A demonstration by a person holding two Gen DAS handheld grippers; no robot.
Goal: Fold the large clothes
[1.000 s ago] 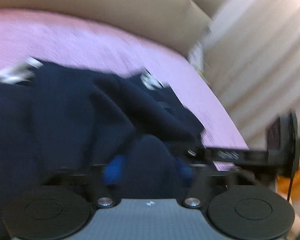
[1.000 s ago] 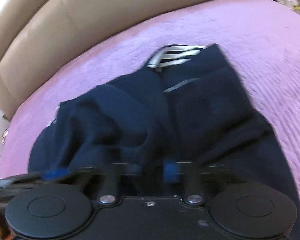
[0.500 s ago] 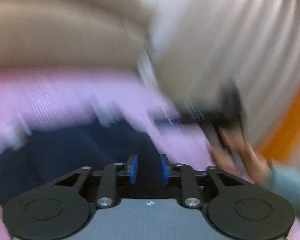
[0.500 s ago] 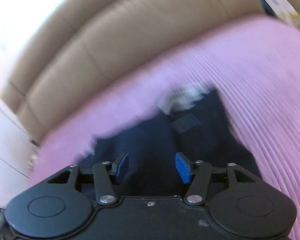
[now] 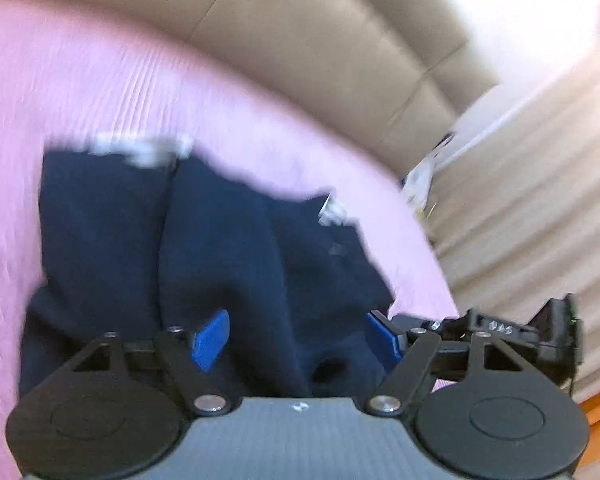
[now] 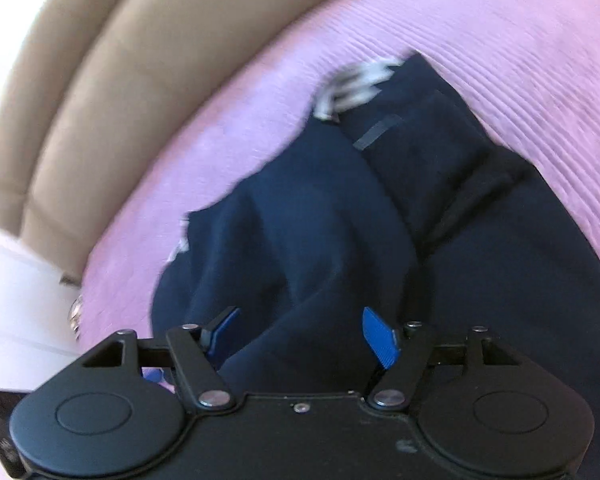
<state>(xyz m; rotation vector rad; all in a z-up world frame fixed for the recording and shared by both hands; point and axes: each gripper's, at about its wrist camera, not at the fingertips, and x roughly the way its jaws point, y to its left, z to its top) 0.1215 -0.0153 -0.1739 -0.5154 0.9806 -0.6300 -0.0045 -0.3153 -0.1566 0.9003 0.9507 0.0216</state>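
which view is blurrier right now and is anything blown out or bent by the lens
Left wrist view: more motion blur, the navy garment edges and its white trim smeared, pink bedcover streaked, wall at top right washed out. Right wrist view: sharper, cover ribs readable, striped trim still smeared, lower left corner overexposed. Both: fisheye bends the beige headboard into an arc.

Your left gripper (image 5: 296,342) has a grey ribbed body; your right gripper (image 6: 300,338) has a smooth black one. On each you see two black round discs, black linkage arms on silver screws, and ribbed blue pads (image 5: 211,338) on the fingers.
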